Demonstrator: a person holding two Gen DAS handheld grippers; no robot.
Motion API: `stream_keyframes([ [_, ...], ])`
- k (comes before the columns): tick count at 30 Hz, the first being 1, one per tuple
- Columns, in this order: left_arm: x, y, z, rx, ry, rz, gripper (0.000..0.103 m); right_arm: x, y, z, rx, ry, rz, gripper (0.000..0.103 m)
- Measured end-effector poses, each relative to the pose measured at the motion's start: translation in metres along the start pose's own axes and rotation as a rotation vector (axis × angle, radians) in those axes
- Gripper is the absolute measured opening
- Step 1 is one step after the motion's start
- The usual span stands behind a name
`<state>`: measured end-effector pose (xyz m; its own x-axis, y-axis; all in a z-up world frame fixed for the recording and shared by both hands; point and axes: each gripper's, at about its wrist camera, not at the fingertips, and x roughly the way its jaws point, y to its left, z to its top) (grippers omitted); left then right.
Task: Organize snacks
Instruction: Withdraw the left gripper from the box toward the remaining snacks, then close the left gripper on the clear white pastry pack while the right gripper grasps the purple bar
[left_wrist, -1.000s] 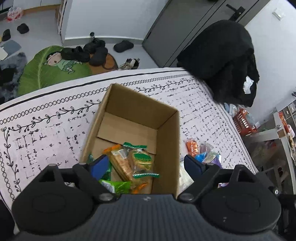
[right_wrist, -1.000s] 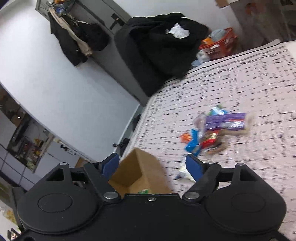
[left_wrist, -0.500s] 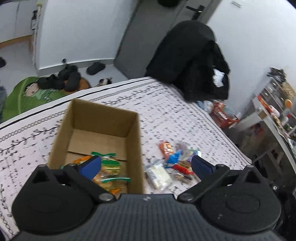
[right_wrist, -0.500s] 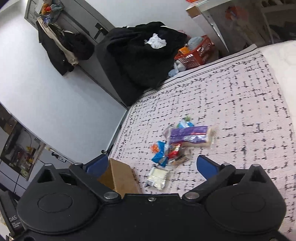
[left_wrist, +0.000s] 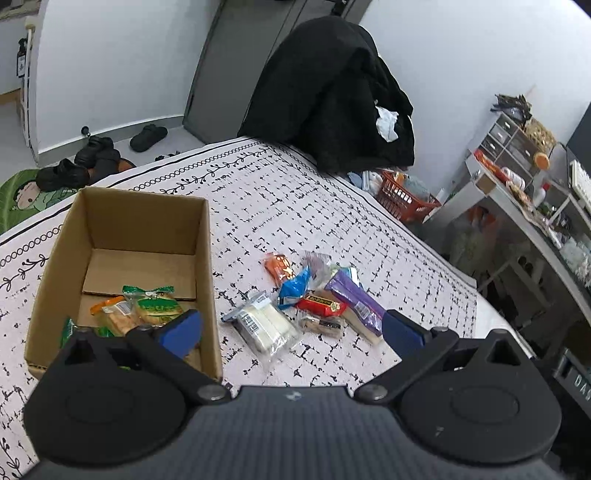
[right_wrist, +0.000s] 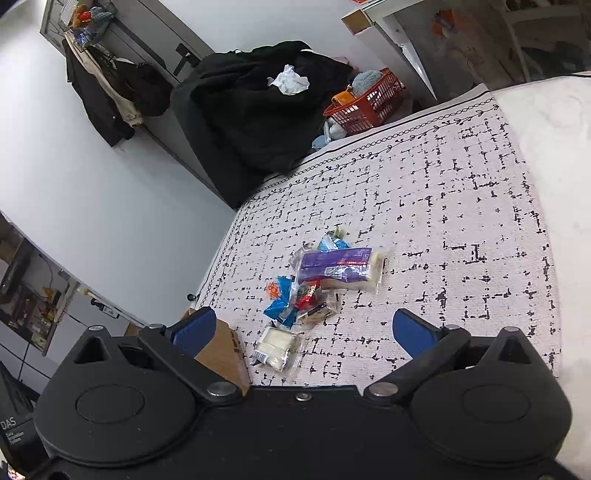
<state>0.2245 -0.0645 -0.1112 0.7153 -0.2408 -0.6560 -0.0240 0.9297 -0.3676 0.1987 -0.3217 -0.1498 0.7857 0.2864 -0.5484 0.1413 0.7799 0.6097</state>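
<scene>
An open cardboard box (left_wrist: 122, 206) stands on the patterned cloth and holds several snack packs with green and orange wrappers (left_wrist: 147, 306). To its right lies a loose pile of snacks: a clear pack of white bars (left_wrist: 264, 326), a purple pack (left_wrist: 352, 301), a red bar (left_wrist: 320, 304), a blue packet (left_wrist: 293, 290) and an orange packet (left_wrist: 279, 264). My left gripper (left_wrist: 290, 332) is open and empty, above the near edge of the pile. My right gripper (right_wrist: 301, 328) is open and empty, above the white pack (right_wrist: 275, 345); the purple pack (right_wrist: 336, 266) and a box corner (right_wrist: 221, 350) show there too.
The cloth (left_wrist: 332, 206) covers a bed-like surface. A black coat (left_wrist: 332, 96) hangs at its far edge, an orange basket (left_wrist: 402, 195) sits on the floor beyond, and a shelf unit (left_wrist: 517, 162) stands at the right. Shoes (left_wrist: 92, 155) lie on the floor at the left.
Both grippers have opened wider. The left view has swung right from the box to the loose pile. The right view has pulled back and centred on the pile.
</scene>
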Motion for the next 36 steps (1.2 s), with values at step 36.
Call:
stream_keyframes([
  [36, 0.067, -0.045, -0.038, 0.102, 0.067, 0.072, 0.084, 0.067, -0.058, 0.012, 0.142, 0.113, -0.002, 0.063],
])
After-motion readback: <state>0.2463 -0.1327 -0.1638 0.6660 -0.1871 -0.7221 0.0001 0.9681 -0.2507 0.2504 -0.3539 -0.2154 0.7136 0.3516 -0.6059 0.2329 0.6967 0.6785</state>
